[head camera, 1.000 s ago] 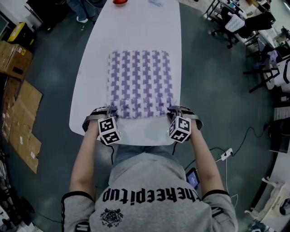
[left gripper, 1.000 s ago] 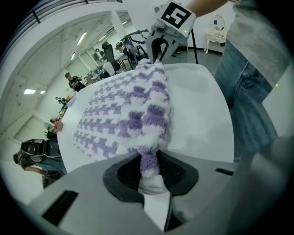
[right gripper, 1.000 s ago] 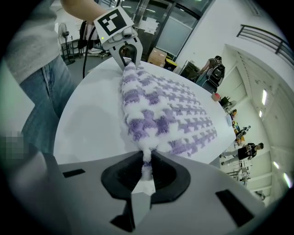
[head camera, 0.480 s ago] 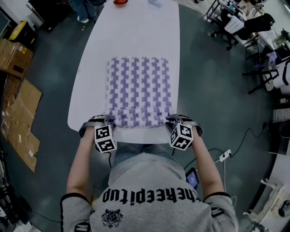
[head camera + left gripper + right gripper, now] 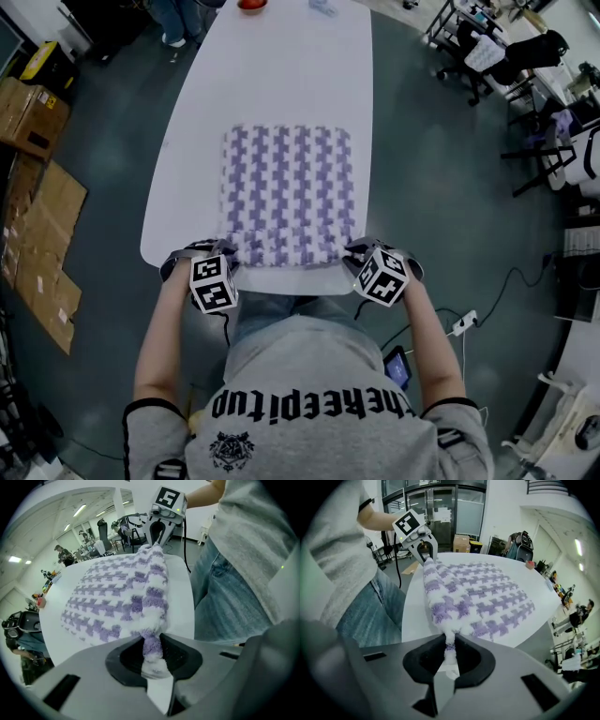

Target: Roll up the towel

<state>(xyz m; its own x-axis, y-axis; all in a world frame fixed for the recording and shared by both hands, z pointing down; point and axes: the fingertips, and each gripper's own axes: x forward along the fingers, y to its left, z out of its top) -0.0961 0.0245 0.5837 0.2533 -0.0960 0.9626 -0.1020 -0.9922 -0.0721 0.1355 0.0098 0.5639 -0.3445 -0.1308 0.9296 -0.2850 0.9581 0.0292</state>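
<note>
A purple-and-white patterned towel (image 5: 291, 183) lies flat on the white table (image 5: 281, 75), and its near edge is lifted into a thick fold (image 5: 289, 246). My left gripper (image 5: 228, 252) pinches the near left corner; in the left gripper view the towel (image 5: 117, 602) runs down into the left gripper (image 5: 152, 651). My right gripper (image 5: 354, 249) holds the near right corner. The towel (image 5: 478, 597) is pressed between the pads of the right gripper (image 5: 450, 656), whose jaws are opening slightly. Both grippers point steeply down at the table's near edge.
A red object (image 5: 248, 4) sits at the table's far end. Cardboard boxes (image 5: 37, 216) lie on the floor to the left, and office chairs (image 5: 487, 52) stand to the right. My torso is close behind the near table edge (image 5: 281, 279).
Both grippers have moved toward me with the towel's near corners. The whole towel has slid nearer to the table's near edge.
</note>
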